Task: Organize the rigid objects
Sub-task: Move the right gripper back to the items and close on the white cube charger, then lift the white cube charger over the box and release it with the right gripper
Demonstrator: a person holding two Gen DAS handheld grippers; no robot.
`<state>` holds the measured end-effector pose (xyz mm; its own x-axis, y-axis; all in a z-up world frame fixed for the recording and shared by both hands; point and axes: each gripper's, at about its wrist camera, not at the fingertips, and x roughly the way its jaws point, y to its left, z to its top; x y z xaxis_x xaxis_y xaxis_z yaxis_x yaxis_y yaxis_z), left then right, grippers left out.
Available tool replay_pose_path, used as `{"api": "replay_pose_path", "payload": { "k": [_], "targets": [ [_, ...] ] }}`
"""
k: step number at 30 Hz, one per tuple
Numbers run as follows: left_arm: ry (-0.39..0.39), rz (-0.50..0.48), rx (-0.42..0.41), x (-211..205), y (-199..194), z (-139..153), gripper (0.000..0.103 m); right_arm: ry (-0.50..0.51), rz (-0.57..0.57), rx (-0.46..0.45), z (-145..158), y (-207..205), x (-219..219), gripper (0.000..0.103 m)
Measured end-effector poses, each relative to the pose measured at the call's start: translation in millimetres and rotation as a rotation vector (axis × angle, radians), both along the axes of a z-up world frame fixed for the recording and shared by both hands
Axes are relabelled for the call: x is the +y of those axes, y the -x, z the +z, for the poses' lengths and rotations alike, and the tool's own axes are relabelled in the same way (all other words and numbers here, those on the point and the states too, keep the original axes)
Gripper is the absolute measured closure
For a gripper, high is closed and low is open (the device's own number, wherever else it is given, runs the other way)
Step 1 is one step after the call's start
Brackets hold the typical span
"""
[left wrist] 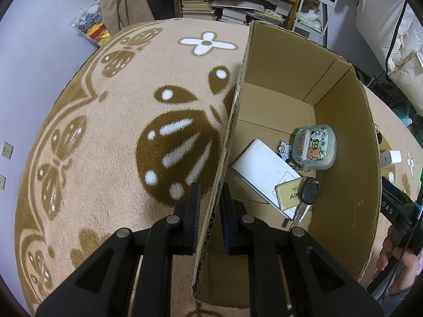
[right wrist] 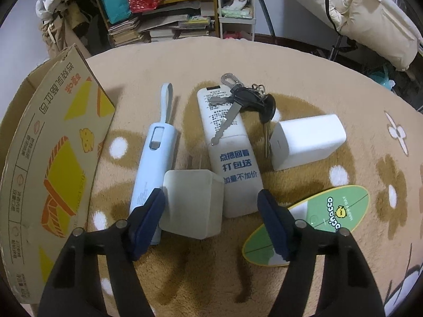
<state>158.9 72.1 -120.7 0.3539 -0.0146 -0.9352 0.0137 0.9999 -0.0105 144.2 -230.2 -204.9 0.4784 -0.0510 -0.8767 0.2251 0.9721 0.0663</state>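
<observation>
My left gripper (left wrist: 210, 206) is shut on the left wall of the cardboard box (left wrist: 232, 121), one finger outside, one inside. In the box lie a white flat case (left wrist: 264, 171), a yellow card (left wrist: 289, 196), a car key (left wrist: 308, 192) and a cartoon-print case (left wrist: 316, 146). My right gripper (right wrist: 211, 219) is open above the rug, its fingers either side of a white charger cube (right wrist: 193, 203). Ahead lie a pale blue power bank (right wrist: 153, 163), a white remote (right wrist: 230, 158) with a key bunch (right wrist: 246, 100) on it, a second white charger (right wrist: 306, 142) and a green oval card (right wrist: 312, 222).
The box (right wrist: 53, 163) stands left of the loose objects on the round beige rug (right wrist: 185, 264). The right hand and its gripper show in the left wrist view (left wrist: 399, 227). Bookshelves (right wrist: 164, 8) and a white cart (right wrist: 235, 5) stand behind.
</observation>
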Motion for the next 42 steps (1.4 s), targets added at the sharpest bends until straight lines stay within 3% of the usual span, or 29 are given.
{"api": "replay_pose_path", "payload": {
  "k": [14, 29, 34, 39, 42],
  "targets": [
    [0.006, 0.001, 0.003, 1, 0, 1, 0.089, 0.000, -0.023, 0.050, -7, 1, 9, 0.026],
    [0.008, -0.002, -0.001, 3, 1, 1, 0.089, 0.139, -0.033, 0.111, -3, -8, 26, 0.027],
    [0.004, -0.003, -0.002, 2, 1, 1, 0.089, 0.172, -0.013, 0.127, 1, -4, 37, 0.051],
    [0.006, -0.002, -0.002, 2, 1, 1, 0.089, 0.196, 0.006, 0.148, -6, -4, 44, 0.052],
    [0.009, -0.002, -0.002, 3, 1, 0, 0.089, 0.098, 0.000, 0.183, -19, -3, 35, 0.055]
  ]
}}
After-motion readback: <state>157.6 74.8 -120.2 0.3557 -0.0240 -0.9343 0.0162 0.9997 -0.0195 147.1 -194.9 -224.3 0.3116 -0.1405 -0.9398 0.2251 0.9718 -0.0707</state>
